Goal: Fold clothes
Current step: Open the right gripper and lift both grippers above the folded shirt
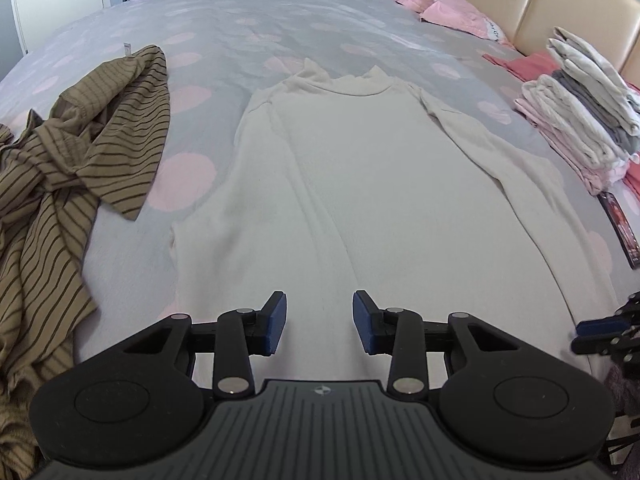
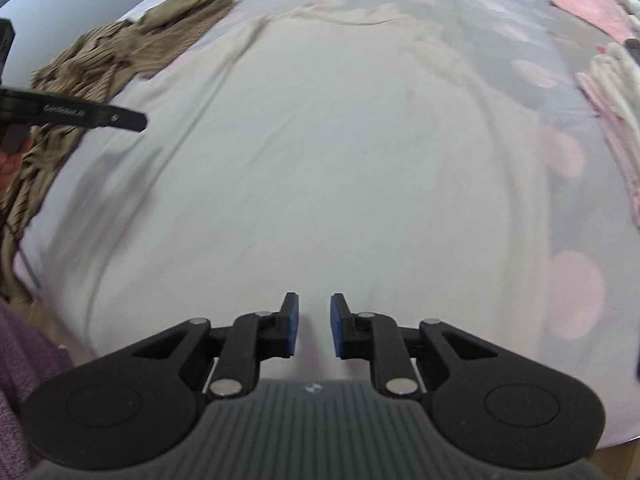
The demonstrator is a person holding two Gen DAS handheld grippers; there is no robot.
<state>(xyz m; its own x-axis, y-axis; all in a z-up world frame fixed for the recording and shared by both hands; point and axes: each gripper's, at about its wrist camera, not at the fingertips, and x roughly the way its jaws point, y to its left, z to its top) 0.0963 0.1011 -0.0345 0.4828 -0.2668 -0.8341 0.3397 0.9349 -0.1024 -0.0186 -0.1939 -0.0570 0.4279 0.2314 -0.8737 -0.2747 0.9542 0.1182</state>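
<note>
A cream long-sleeved top (image 1: 352, 184) lies flat on the bed, collar at the far end, hem toward me. It also fills the right wrist view (image 2: 320, 152). My left gripper (image 1: 319, 322) is open and empty just above the hem. My right gripper (image 2: 315, 326) is open with a narrower gap, empty, low over the top's lower part. The right gripper's fingers show at the right edge of the left wrist view (image 1: 608, 328). The left gripper's body shows at the left of the right wrist view (image 2: 72, 114).
A crumpled tan striped garment (image 1: 68, 168) lies left of the top, also in the right wrist view (image 2: 120, 44). A stack of folded clothes (image 1: 580, 120) stands at the right by the headboard. Pink pillows (image 1: 452, 12) lie at the far end. The bedspread (image 1: 280, 28) is grey with pink dots.
</note>
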